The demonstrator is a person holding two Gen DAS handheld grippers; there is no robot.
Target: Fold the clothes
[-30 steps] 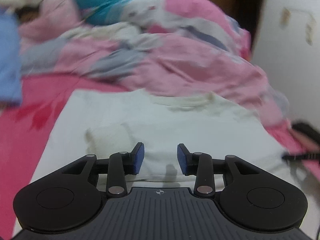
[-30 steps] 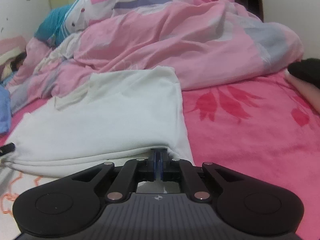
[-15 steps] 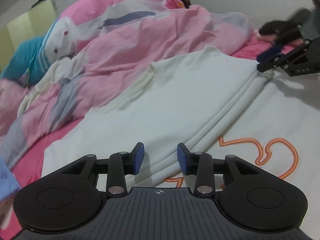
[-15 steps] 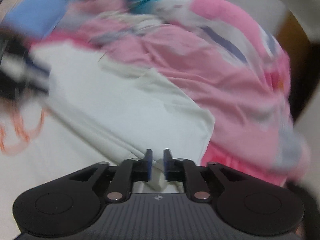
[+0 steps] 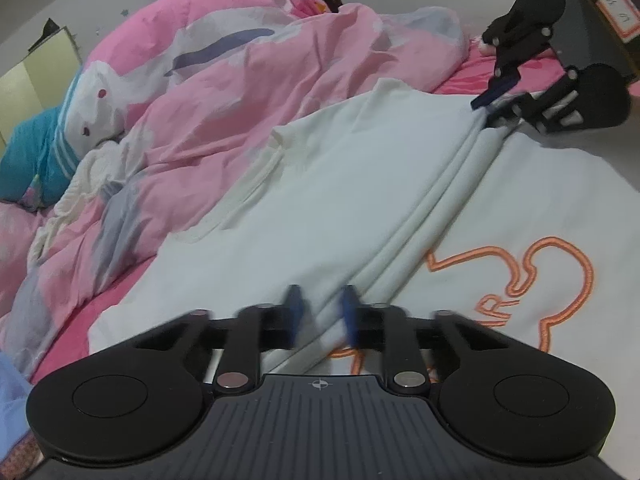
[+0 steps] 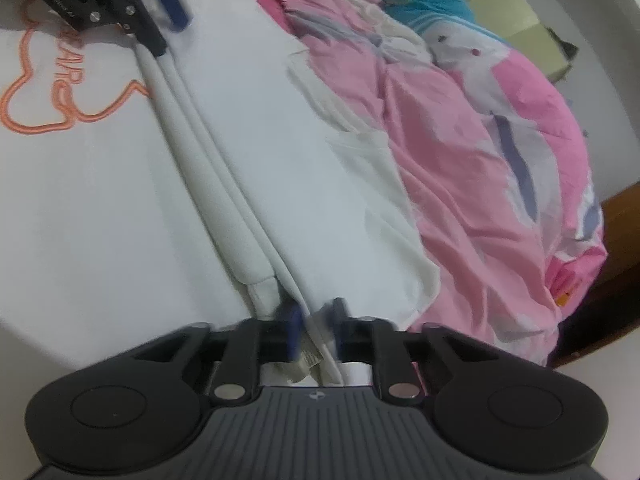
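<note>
The white cotton T-shirt (image 5: 320, 184) with an orange outline print lies flat on the bed, one side folded over so that a ridge of stacked fabric edges runs lengthwise across it.

From the left wrist camera, I see my left gripper (image 5: 322, 312) nearest, its blue-padded fingers set apart by a moderate gap, straddling the near end of the folded ridge; I cannot tell whether the pads touch the cloth. The orange outline print (image 5: 532, 276) shows on the exposed layer just right of the ridge. At the far end of the ridge, my right gripper (image 5: 496, 96) sits at the shirt's edge.

From the right wrist camera, the right gripper (image 6: 316, 328) is likewise parted to a moderate gap, with the shirt's hem and a small sewn-in label (image 6: 310, 356) between its fingers, not pinched.

Beyond the shirt, a crumpled pink quilt with white and grey-blue patches (image 5: 248, 80) lies against its far side. A teal striped cushion (image 5: 32, 156) rests behind the quilt. The pink bed sheet (image 5: 80, 320) shows beside the shirt.
</note>
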